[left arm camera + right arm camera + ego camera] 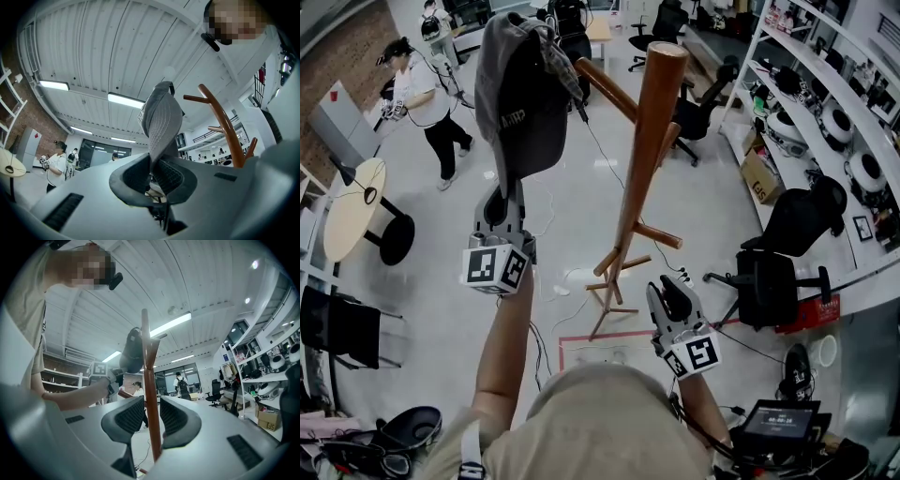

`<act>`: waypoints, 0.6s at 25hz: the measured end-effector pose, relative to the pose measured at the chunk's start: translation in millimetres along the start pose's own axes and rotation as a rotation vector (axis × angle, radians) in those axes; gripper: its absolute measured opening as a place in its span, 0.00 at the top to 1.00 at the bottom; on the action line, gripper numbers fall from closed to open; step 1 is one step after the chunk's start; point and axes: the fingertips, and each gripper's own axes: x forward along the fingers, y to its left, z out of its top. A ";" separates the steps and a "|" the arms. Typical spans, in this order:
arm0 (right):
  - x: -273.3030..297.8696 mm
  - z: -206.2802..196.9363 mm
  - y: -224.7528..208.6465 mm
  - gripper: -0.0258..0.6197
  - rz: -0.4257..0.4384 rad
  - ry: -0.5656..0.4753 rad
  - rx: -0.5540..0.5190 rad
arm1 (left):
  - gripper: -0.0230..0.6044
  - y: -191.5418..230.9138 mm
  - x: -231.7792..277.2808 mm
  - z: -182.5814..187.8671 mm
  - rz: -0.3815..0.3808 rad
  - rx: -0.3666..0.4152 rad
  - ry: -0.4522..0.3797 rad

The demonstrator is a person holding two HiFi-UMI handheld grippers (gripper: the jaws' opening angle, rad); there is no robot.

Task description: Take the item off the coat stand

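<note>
1. Both of my claws are raised. My left gripper (507, 190) (157, 165) is the higher one, and its jaws are clamped on the brim of a grey cap (521, 101) (162, 116). The stitched brim stands up out of the pads.
2. My right gripper (666, 292) (146, 414) is lower, down by the foot of the coat stand (652, 122) (149, 380). Its jaws are apart and hold nothing. The wooden pole lines up in the gap between them, and I see no contact with either pad.
3. The cap hangs from my left claw, crown upward, up near the top of the stand. Its edge is just beside the tip of the upper-left peg (606, 84). From the head view I cannot tell whether the two touch. The left gripper view shows open space between the cap and the stand (226, 123).
4. Beyond the stand on the pale floor (572, 206), a black office chair (769, 281) stands to the right. White shelves (825, 112) run along the wall behind it.
5. Far to the left there is a round table (352, 206). A person (427, 98) in a white top stands past it.
</note>
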 end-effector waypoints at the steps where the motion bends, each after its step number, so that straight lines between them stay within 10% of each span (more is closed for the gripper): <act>1: 0.1 -0.2 0.8 0.79 0.001 -0.001 0.001 | 0.91 0.8 -0.8 0.2 0.002 0.000 -0.001; 15: 0.8 -1.2 8.5 0.79 0.032 0.002 0.024 | 0.91 8.3 -14.7 -2.2 0.031 0.002 0.004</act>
